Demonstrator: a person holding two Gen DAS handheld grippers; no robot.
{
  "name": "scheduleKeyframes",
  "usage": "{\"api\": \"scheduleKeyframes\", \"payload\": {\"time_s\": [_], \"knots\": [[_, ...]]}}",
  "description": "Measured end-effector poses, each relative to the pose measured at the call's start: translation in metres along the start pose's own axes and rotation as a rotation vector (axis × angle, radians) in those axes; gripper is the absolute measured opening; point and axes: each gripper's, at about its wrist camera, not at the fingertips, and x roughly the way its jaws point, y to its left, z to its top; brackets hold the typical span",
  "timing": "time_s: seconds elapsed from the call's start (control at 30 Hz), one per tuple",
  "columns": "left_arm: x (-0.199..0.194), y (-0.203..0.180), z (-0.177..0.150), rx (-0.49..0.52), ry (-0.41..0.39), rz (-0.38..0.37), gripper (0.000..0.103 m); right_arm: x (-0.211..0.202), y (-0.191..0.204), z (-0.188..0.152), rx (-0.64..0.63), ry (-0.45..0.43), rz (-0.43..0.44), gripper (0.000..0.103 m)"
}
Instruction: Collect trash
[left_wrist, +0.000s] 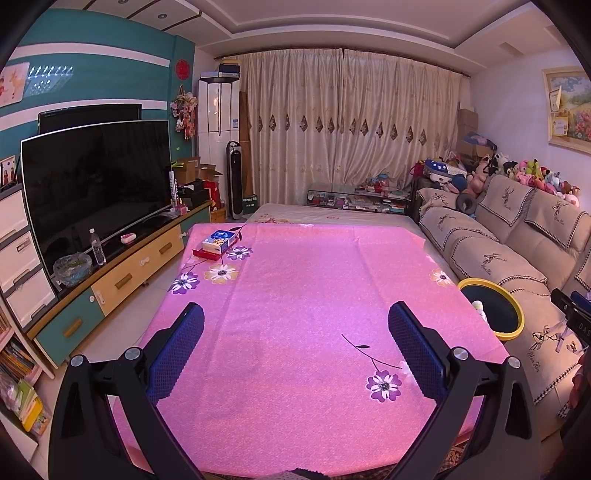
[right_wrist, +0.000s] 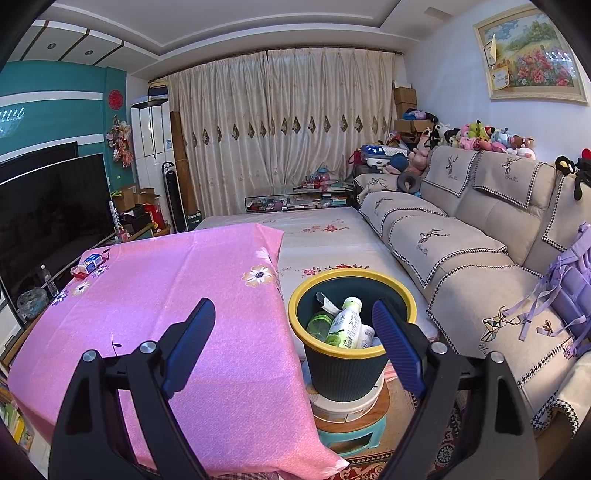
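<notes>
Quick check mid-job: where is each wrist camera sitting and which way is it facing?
Left wrist: on the left gripper, angled down across the pink table toward the curtains; open fingers show.
Right wrist: on the right gripper, over the table's right edge, facing the bin and sofa; open fingers show.
Shared: table, bin, tissue box, TV, sofa.

Pink flowered cloth (left_wrist: 295, 295) over the tabletop. Tissue box (left_wrist: 218, 240) on a red tray at the far left corner. Large dark television (left_wrist: 96, 184) on a teal and yellow cabinet (left_wrist: 140, 264), with a clear water bottle (left_wrist: 97, 246) in front. Beige sofa (right_wrist: 480, 236) with deer-print covers, plush toys (right_wrist: 480, 136) along its back. Cream curtains (left_wrist: 347, 125) at the rear wall.
</notes>
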Motion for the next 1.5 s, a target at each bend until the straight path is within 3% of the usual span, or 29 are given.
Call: {"api": "scheduleKeyframes", "payload": {"time_s": [1.5], "knots": [[0.0028,0.0079,0.0009,0.005,0.004,-0.002,0.098,0.0026,0.0023,-0.0020,0.007,0.004,0.001,0.082]]}}
